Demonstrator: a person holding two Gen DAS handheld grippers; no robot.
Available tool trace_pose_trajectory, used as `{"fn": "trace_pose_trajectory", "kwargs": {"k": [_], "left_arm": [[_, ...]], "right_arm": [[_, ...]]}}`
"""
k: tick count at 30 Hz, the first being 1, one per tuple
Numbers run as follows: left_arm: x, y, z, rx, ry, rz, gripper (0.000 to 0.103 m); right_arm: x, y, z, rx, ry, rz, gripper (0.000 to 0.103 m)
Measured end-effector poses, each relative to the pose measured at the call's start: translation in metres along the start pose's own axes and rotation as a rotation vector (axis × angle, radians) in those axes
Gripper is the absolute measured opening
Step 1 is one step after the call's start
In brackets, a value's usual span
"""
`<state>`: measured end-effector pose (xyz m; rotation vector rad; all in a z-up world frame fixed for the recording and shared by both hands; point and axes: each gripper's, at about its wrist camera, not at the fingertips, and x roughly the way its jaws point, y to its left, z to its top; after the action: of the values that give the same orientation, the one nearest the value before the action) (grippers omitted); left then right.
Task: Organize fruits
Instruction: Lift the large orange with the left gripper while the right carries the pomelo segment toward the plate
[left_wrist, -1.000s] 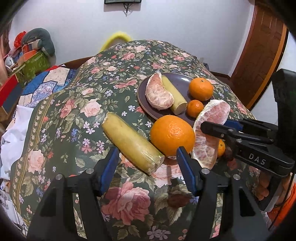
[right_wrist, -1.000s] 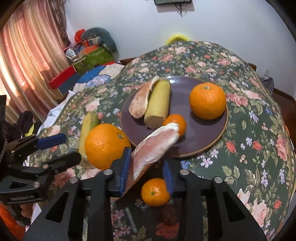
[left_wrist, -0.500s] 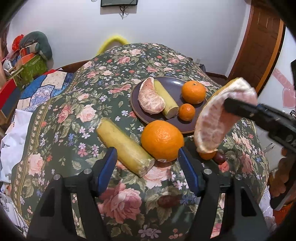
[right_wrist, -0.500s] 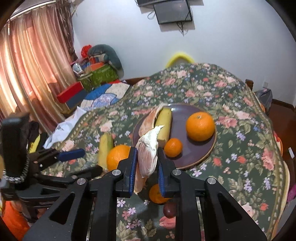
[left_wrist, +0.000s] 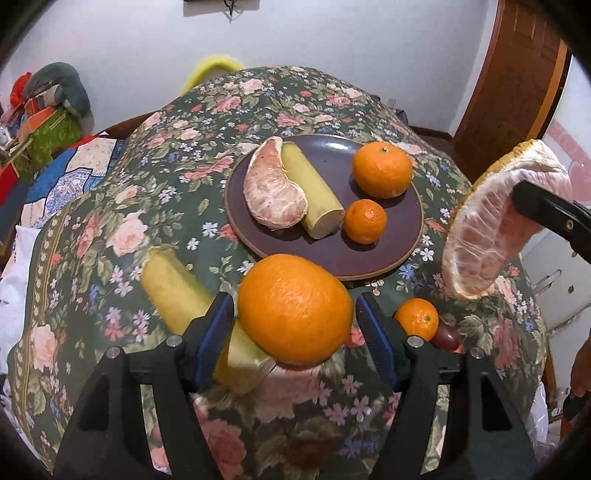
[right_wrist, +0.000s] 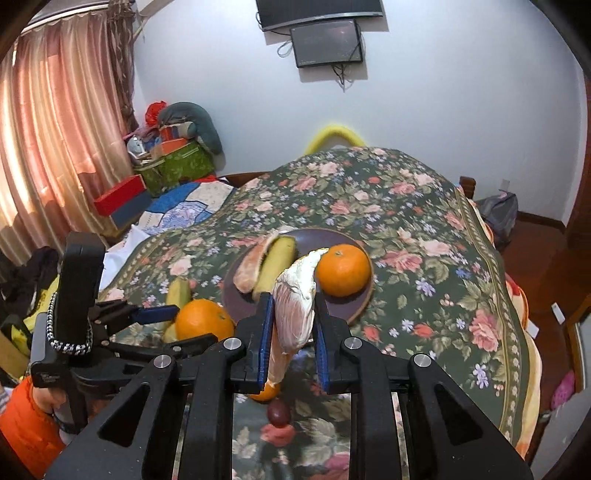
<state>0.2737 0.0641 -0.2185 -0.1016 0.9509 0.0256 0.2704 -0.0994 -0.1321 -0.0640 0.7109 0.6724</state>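
Observation:
A dark plate (left_wrist: 328, 258) on the flowered table holds a pomelo wedge (left_wrist: 273, 195), a yellow-green stalk piece (left_wrist: 310, 192), a large mandarin (left_wrist: 382, 170) and a small mandarin (left_wrist: 365, 220). My left gripper (left_wrist: 293, 325) is open with a big orange (left_wrist: 295, 308) between its fingers, on the cloth. A second stalk piece (left_wrist: 177, 288) lies left of it. My right gripper (right_wrist: 293, 332) is shut on a second pomelo wedge (right_wrist: 295, 306), held high above the table's near edge; it shows in the left wrist view (left_wrist: 491, 229) too.
A small mandarin (left_wrist: 416, 318) and a dark red fruit (left_wrist: 447, 338) lie on the cloth at the front right. A yellow chair back (right_wrist: 334, 134) stands behind the table. Boxes and cushions (right_wrist: 173, 155) are piled at the left by the curtain. A door (left_wrist: 517, 92) is at the right.
My right gripper lifted the pomelo wedge off the cloth and raised it well above the table. My left gripper moved forward so the big orange now sits between its fingers.

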Motion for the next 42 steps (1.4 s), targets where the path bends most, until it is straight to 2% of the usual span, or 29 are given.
{"fn": "trace_pose_trajectory", "kwargs": {"k": [8,14,25,33,38,42], "left_arm": [[0.012,-0.002,0.002,0.015,-0.005,0.029,0.067],[0.004,0.000,0.004,0.002,-0.007,0.001,0.066],[-0.033,0.003,0.030,-0.026,-0.128,-0.021,0.066],[-0.026,0.012,0.043,-0.045,-0.143,-0.030,0.066],[-0.019,0.019,0.047,-0.074,-0.137,-0.078,0.066],[-0.013,0.021,0.049,-0.067,-0.144,-0.067,0.066]], "right_arm": [[0.000,-0.015,-0.008,0.020,0.017,-0.011,0.018],[-0.003,-0.022,-0.006,0.029,0.012,-0.019,0.018],[0.002,-0.021,0.011,0.000,-0.012,-0.029,0.018],[0.037,-0.015,0.022,-0.058,0.029,-0.031,0.018],[0.062,-0.007,0.030,-0.102,0.052,-0.035,0.018],[0.078,-0.004,0.037,-0.113,0.064,-0.013,0.018]]}}
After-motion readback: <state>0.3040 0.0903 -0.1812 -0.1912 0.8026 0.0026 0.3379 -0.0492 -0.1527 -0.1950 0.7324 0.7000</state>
